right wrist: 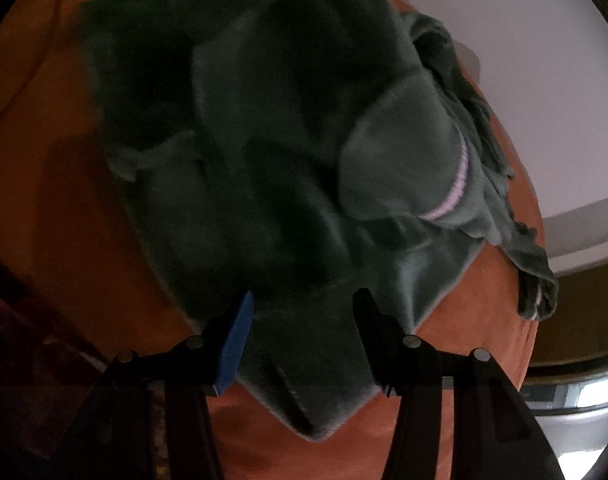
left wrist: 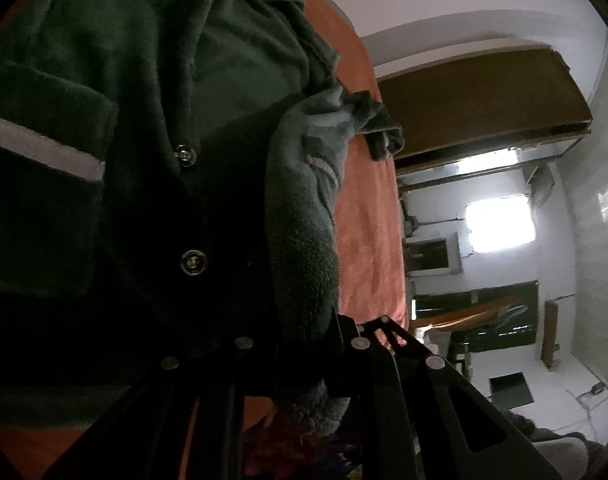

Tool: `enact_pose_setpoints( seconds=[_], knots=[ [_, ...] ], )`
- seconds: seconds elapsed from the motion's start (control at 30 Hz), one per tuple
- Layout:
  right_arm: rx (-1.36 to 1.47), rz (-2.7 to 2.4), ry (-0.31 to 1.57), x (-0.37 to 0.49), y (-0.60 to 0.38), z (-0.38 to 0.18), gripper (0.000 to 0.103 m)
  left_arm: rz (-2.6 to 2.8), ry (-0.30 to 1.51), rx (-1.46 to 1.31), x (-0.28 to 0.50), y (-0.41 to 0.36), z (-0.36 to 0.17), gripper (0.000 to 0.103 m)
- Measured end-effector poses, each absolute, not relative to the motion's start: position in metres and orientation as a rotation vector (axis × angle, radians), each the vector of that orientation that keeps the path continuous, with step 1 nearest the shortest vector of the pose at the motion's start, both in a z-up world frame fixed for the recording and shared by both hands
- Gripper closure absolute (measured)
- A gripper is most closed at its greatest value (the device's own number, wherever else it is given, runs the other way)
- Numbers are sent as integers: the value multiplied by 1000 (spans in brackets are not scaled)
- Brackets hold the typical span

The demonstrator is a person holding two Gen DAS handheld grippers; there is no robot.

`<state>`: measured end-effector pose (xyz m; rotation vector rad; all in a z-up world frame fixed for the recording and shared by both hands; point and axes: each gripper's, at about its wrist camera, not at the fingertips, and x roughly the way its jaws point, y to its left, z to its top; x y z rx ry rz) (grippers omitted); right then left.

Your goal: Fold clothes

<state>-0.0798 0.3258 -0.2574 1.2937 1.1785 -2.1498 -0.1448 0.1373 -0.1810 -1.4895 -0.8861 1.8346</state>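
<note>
Right wrist view shows the orange bed point(right wrist: 56, 200) carrying a dark green fleece jacket point(right wrist: 264, 152). The right tongs point(right wrist: 302, 304) stand apart over its near hem, pinching nothing. The left tongs point(left wrist: 335, 344) are clamped on a fleece sleeve point(left wrist: 304, 240). A neat fold likely needs that sleeve laid flat across the buttoned front point(left wrist: 192, 260) before release.

The fleece jacket point(left wrist: 232, 60) is dark green, with a pale lilac stripe point(left wrist: 44, 146) across its pocket and thin pink piping point(right wrist: 449, 196) at a cuff; the bed cover point(right wrist: 475, 344) is orange; one pad point(right wrist: 236, 344) is blue.
</note>
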Motion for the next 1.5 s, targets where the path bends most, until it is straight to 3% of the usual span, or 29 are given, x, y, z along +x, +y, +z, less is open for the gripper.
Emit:
enact_pose_setpoints(
  seconds=[0.17, 0.2, 0.23, 0.4, 0.63, 1.0, 1.27, 1.37, 1.5],
  knots=[
    [1301, -2065, 1271, -71, 312, -266, 55, 1834, -890, -1499, -144, 130, -187, 87],
    [1322, -2057, 1274, -73, 311, -269, 67, 1835, -888, -1499, -144, 130, -188, 87],
    [1346, -2049, 1259, -75, 311, -270, 86, 1836, -885, -1500, -144, 130, -188, 87],
    [1441, -2077, 1140, -84, 320, -252, 95, 1841, -873, -1525, -143, 130, -193, 83],
    [1409, -2318, 1072, -81, 359, -186, 96, 1912, -788, -1570, -141, 138, -197, 81],
    [1878, -2598, 546, -88, 471, -196, 96, 2044, -407, -1670, -126, 185, -206, 81],
    [1896, -2573, 465, -64, 472, -204, 96, 2053, -385, -1677, -124, 189, -199, 81],
    [1912, -2558, 442, -64, 482, -210, 96, 2048, -345, -1744, -125, 187, -199, 68],
    [1898, -2531, 485, -66, 488, -211, 96, 2072, -333, -1749, -127, 175, -188, 65]
  ],
)
